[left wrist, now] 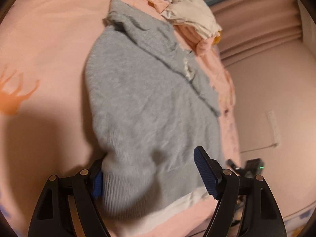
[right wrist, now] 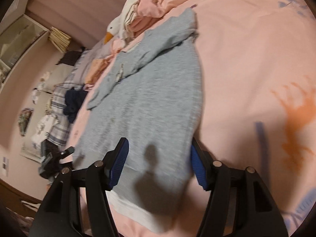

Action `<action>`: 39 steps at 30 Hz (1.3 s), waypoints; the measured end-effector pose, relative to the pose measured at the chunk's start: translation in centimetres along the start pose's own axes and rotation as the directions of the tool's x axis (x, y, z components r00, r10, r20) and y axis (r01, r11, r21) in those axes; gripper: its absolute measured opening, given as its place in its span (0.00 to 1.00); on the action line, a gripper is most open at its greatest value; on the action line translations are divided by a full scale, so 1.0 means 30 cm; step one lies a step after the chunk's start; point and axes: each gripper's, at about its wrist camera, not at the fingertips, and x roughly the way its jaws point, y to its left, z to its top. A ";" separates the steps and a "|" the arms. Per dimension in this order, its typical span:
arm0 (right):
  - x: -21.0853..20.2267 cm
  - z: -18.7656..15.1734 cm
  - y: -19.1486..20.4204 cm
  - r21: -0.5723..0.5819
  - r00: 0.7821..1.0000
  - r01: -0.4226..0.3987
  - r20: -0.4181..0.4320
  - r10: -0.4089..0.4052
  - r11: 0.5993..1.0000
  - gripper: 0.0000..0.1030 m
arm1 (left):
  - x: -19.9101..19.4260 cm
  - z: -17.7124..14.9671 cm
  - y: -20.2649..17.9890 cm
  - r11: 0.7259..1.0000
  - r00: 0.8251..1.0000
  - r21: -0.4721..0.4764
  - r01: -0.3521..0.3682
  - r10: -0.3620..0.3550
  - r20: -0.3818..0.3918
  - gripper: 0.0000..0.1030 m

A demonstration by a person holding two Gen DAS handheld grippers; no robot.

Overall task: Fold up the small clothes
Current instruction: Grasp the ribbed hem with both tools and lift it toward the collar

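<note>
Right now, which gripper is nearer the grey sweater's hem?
Left, narrowly. The left gripper straddles the hem corner, with cloth bunched against one finger pad. The right gripper is open over the hem, apparently not touching.

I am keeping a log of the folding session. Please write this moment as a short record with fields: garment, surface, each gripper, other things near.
garment: grey sweater, spread flat, one sleeve folded across the body
surface: pink bedsheet
left gripper: open, jaws on either side of the sweater hem
right gripper: open, over the hem, not clamped
nearby: pile of pink and white clothes past the collar; goose plush toy
</note>
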 end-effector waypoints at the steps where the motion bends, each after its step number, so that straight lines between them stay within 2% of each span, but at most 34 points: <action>1: 0.015 0.010 0.005 -0.001 1.000 -0.011 -0.003 0.011 1.000 0.60 | 0.005 0.012 0.005 1.000 1.000 -0.015 0.013 -0.013 0.004 0.75; 4: 0.052 0.038 -0.001 0.036 0.999 -0.052 0.004 0.052 0.998 0.60 | 0.016 0.029 0.006 0.998 0.999 -0.040 0.046 -0.045 0.012 0.75; 8: 0.043 0.026 -0.002 0.057 0.996 -0.088 0.001 0.088 0.995 0.58 | 0.004 0.001 -0.005 0.998 0.998 -0.021 0.057 -0.057 -0.008 0.75; 10: 0.025 -0.003 -0.003 0.064 0.994 -0.110 -0.017 0.112 0.992 0.57 | -0.010 -0.023 0.001 0.998 0.998 -0.018 0.065 -0.065 -0.023 0.75; 12: -0.003 -0.038 -0.011 0.072 0.994 -0.110 -0.020 0.112 0.991 0.55 | -0.022 -0.046 0.005 0.998 0.998 -0.019 0.053 -0.054 -0.030 0.69; 16: -0.036 -0.092 -0.018 0.112 0.988 -0.140 -0.046 0.146 0.984 0.54 | -0.033 -0.077 0.006 0.998 0.997 -0.025 0.064 -0.065 -0.041 0.69; 19: -0.047 -0.125 -0.005 0.104 0.990 -0.128 -0.050 0.134 0.986 0.54 | -0.021 -0.071 0.011 0.998 0.998 -0.035 0.054 -0.055 -0.034 0.67; 22: -0.026 -0.126 -0.005 0.118 0.992 -0.117 -0.036 0.122 0.986 0.51 | 0.000 -0.057 0.011 0.998 0.999 -0.051 0.046 -0.047 -0.025 0.51; 24: -0.014 -0.118 -0.002 0.126 0.992 -0.119 -0.029 0.124 0.985 0.47 | 0.015 -0.058 0.011 0.998 0.999 -0.059 0.007 -0.009 -0.032 0.41; 26: 0.000 -0.111 0.007 0.121 0.996 -0.085 -0.023 0.088 0.989 0.32 | 0.016 -0.060 0.015 0.998 0.999 -0.069 -0.009 0.006 -0.034 0.29; 27: 0.009 -0.110 0.012 0.114 0.997 -0.072 -0.022 0.074 0.991 0.29 | 0.013 -0.060 0.022 0.997 0.999 -0.079 -0.011 0.008 -0.035 0.26; 28: 0.014 -0.113 0.011 0.117 0.998 -0.063 -0.017 0.065 0.991 0.25 | 0.008 -0.060 0.029 0.996 0.999 -0.091 -0.016 0.013 -0.035 0.17; 31: 0.005 -0.118 0.013 0.121 0.998 -0.070 0.007 0.070 0.990 0.19 | -0.009 -0.060 0.044 0.993 0.999 -0.118 0.003 -0.007 -0.031 0.14; 34: -0.014 -0.119 0.032 0.105 0.996 -0.091 0.031 0.088 0.990 0.14 | -0.036 -0.055 0.015 0.995 0.999 -0.094 0.031 -0.030 0.010 0.13; 39: -0.076 -0.092 0.091 0.073 0.974 -0.202 0.122 0.192 0.977 0.12 | -0.100 -0.035 -0.084 0.995 0.992 -0.008 0.104 -0.103 0.078 0.11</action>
